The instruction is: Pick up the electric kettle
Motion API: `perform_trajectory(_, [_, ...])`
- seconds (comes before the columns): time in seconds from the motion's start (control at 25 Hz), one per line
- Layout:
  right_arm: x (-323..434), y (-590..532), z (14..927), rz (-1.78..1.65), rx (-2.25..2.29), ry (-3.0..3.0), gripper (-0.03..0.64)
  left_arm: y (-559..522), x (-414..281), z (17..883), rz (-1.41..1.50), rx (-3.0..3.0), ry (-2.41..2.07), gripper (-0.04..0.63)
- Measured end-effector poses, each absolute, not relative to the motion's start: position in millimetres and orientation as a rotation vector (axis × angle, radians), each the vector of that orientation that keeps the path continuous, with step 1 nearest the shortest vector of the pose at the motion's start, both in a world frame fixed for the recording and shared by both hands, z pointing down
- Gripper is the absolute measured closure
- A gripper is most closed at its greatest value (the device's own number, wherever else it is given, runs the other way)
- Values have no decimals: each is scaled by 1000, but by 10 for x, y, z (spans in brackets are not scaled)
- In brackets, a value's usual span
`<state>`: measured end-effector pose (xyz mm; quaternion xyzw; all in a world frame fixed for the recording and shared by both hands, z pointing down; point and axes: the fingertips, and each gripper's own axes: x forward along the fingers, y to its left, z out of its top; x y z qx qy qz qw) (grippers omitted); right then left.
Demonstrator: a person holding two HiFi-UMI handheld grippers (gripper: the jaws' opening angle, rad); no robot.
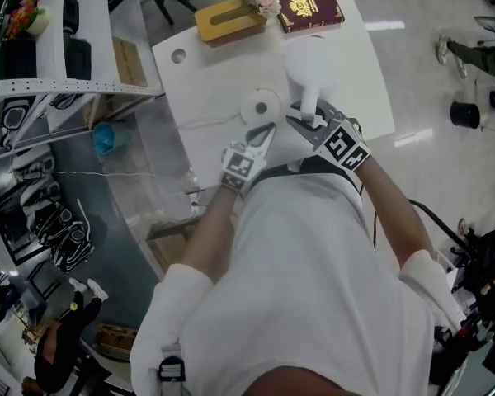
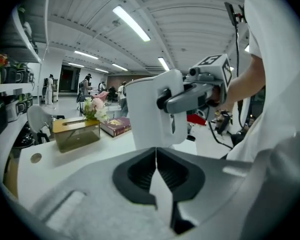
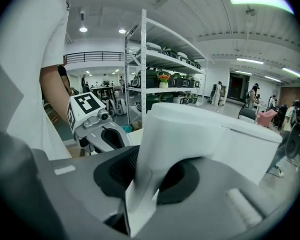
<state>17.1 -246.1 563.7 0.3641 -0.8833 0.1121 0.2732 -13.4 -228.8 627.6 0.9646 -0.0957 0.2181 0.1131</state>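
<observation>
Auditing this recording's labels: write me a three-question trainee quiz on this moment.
1. True or false: the right gripper is shut on the kettle handle.
2. What lies beside the tissue box on the table? A) book B) cup C) plate
3. Fill in: the left gripper is ___ (open/shut).
Key: 1 true; 2 A; 3 shut.

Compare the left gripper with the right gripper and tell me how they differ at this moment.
The left gripper has its jaws pressed together with nothing between them; the right gripper has its jaws clamped on the electric kettle by its white handle. The left gripper points toward the round base; the right gripper points at the kettle's body. Both are grey and are held over the white table.
</observation>
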Motion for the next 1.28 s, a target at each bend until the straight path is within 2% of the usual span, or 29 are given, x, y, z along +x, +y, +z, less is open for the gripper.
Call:
perform_trajectory(0.52, [732, -2348, 5624, 375, 1119, -2340, 520, -2166, 409, 6232, 677, 2861, -127, 589])
perform_trajectory(1.28, [1660, -2319, 5886, 386, 929, -2391, 518, -2272, 1299, 6308, 650, 2789, -404, 589])
